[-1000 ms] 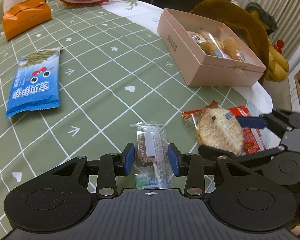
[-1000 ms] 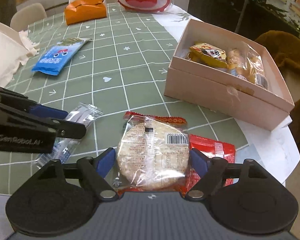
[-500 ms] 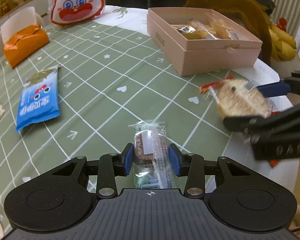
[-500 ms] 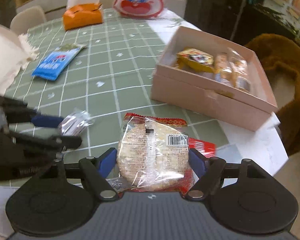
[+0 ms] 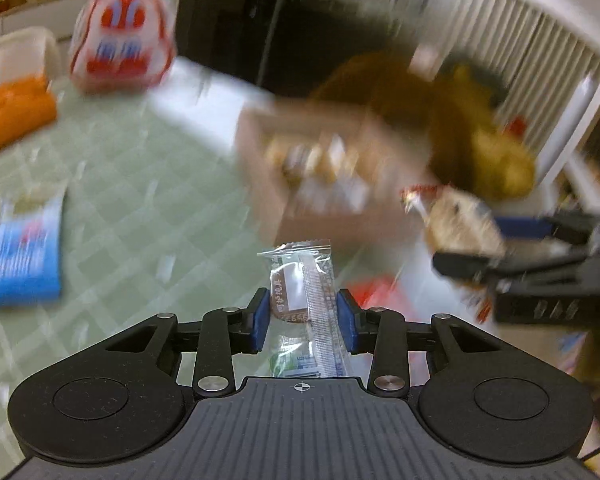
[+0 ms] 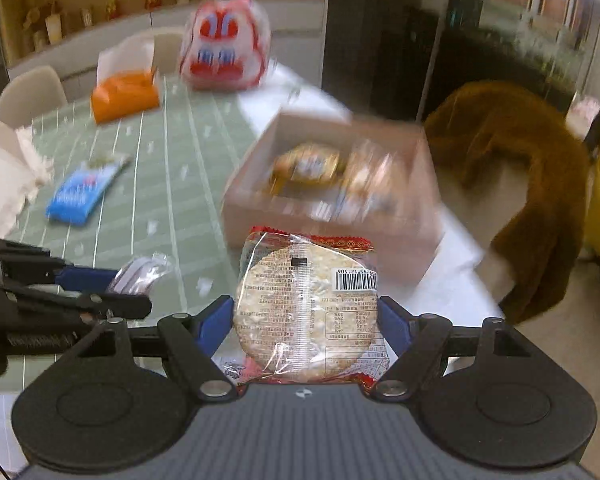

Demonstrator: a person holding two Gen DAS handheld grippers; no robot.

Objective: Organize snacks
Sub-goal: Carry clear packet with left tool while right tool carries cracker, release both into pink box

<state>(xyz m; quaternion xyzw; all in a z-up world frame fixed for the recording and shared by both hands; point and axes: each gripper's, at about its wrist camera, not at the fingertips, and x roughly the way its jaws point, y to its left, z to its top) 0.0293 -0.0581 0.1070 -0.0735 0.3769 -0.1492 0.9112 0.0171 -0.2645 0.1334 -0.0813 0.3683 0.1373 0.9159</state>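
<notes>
Both hands are carrying right now: the left gripper (image 5: 302,316) is squeezing in on a small clear-wrapped brown snack (image 5: 302,300), and the right gripper (image 6: 306,320) is clamping a round rice cracker in clear plastic (image 6: 308,308). The open pink cardboard box (image 6: 328,216) is already holding several snacks. A blue snack packet (image 6: 82,190) is still lying on the green checked tablecloth (image 6: 164,184), so I'd say roughly halfway.

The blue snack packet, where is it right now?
The blue packet lies flat on the green tablecloth, at the left in both wrist views, nearer than the orange tissue box and well left of the pink box.
</notes>
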